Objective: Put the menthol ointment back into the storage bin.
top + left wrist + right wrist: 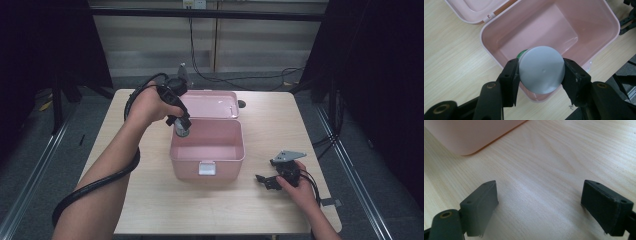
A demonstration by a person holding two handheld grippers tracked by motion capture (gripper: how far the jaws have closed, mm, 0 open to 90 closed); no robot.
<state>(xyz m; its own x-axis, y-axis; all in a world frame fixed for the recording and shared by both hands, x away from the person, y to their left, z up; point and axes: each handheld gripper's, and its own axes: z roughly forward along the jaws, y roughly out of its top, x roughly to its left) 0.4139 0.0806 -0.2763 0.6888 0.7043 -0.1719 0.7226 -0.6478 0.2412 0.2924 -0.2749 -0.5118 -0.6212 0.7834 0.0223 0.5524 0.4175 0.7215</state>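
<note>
The left gripper (pixel 541 72) is clamped on a small jar with a round grey lid (pixel 541 72); its two black pads press against opposite sides of the lid, and a sliver of green shows under the lid's upper left edge. In the left gripper view the jar hangs over the near wall of an open pink box (pixel 549 30), partly above the box's bare floor and partly above its rim. From the high view, the left gripper (pixel 181 125) points down at the back left corner of the box (pixel 207 150), with the jar (pixel 181 131) at about rim height there; whether it touches the rim cannot be told. The person's left hand (pixel 147 106) grips the tool from the left, and a thick black cable (pixel 100 182) loops from it down along the forearm.

The box stands in the middle of the light wooden table (pixel 150 210), its lid (pixel 212 104) thrown back flat behind it, and a pale latch (pixel 206 168) on its front wall faces the person.

The right gripper (pixel 261 179) lies low on the table, well to the right of the box's front, held by the right hand (pixel 295 185), its jaws aimed left toward the box. In the right gripper view its jaws (pixel 539 205) stand wide apart with bare table between them, and a rounded corner of the pink box (pixel 469 135) shows at the upper left.
</note>
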